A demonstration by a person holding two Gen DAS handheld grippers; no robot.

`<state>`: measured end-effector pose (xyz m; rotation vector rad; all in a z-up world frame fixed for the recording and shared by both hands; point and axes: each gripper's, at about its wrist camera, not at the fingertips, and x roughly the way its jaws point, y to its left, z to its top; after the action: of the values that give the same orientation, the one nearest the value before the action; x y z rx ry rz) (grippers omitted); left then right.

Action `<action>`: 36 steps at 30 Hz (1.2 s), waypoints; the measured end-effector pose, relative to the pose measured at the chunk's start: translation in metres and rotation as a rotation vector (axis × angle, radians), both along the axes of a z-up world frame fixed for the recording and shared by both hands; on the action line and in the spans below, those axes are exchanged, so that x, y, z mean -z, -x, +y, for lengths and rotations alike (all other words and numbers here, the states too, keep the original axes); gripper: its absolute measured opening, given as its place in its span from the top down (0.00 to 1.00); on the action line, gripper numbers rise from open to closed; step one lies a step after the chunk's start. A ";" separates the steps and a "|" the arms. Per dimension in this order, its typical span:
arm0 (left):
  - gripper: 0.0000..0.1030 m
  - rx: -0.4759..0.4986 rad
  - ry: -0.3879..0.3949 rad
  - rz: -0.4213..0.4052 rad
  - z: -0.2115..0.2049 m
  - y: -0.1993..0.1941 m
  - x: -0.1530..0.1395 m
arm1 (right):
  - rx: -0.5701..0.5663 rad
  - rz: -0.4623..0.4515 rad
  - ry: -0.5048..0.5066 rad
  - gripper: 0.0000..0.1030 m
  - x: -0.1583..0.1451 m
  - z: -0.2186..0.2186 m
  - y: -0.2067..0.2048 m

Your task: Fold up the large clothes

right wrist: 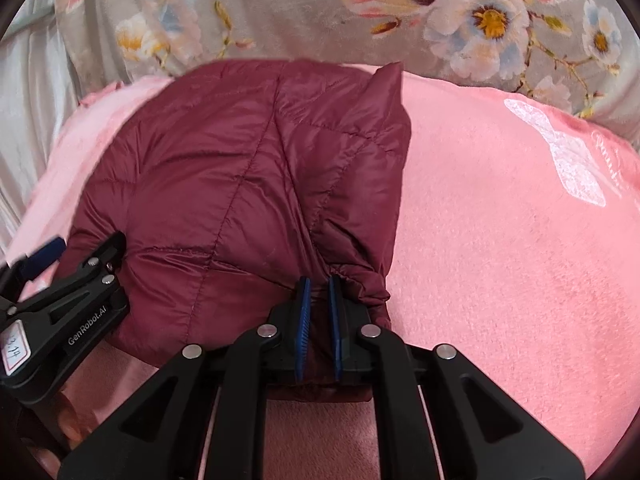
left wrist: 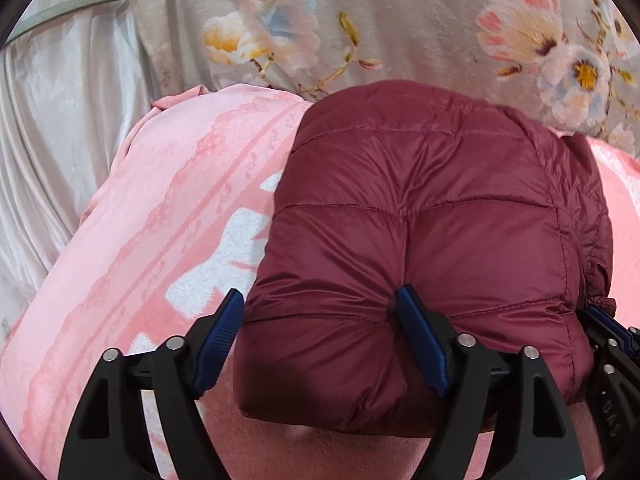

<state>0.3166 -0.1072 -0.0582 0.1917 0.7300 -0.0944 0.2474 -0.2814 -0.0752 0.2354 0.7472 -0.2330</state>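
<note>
From the left wrist camera, we saw the folded maroon puffer jacket (left wrist: 432, 248) lying on a pink blanket (left wrist: 152, 216), directly ahead of us and slightly to the right. Our left gripper (left wrist: 320, 340) stood wide, straddling the jacket's near left corner: one blue pad (left wrist: 218, 344) sat outside the left edge, over the blanket, and the other dented the quilted top near the middle of the near edge. We could not say the pads were pinching anything; we judged the jaws open around the corner rather than closed on it. The bundle's long axis ran away from us, toward the floral quilt (left wrist: 400, 20) behind it. The right gripper (left wrist: 608, 344) peeked in at the jacket's near right corner.

From the right wrist camera, the jacket (right wrist: 224, 184) lay ahead and to the left, its right edge running straight up from our fingertips. Our right gripper (right wrist: 318, 328) was narrow, its blue pads (right wrist: 303, 320) pinched on a gathered strip of the jacket's near right corner. The left gripper (right wrist: 60, 272) showed at the near left corner. Both hands sat at the near edge, one per corner; we judged the next move, lifting or folding that edge away from us, hinged on the left one closing first.
</note>
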 end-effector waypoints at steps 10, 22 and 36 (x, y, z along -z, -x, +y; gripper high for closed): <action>0.19 0.016 -0.020 -0.072 0.014 0.060 -0.013 | 0.041 -0.041 0.153 0.32 -0.017 0.035 0.069; 0.19 0.047 -0.022 -0.020 0.027 0.131 -0.007 | 0.095 -0.032 0.103 0.13 -0.014 0.055 0.145; 0.19 -0.001 -0.013 0.006 0.038 0.143 -0.005 | 0.116 -0.012 0.123 0.12 -0.012 0.059 0.153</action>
<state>0.1732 -0.0687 -0.0536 0.2035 0.7373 -0.0895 0.0943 -0.2228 -0.0630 0.1629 0.7058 -0.3858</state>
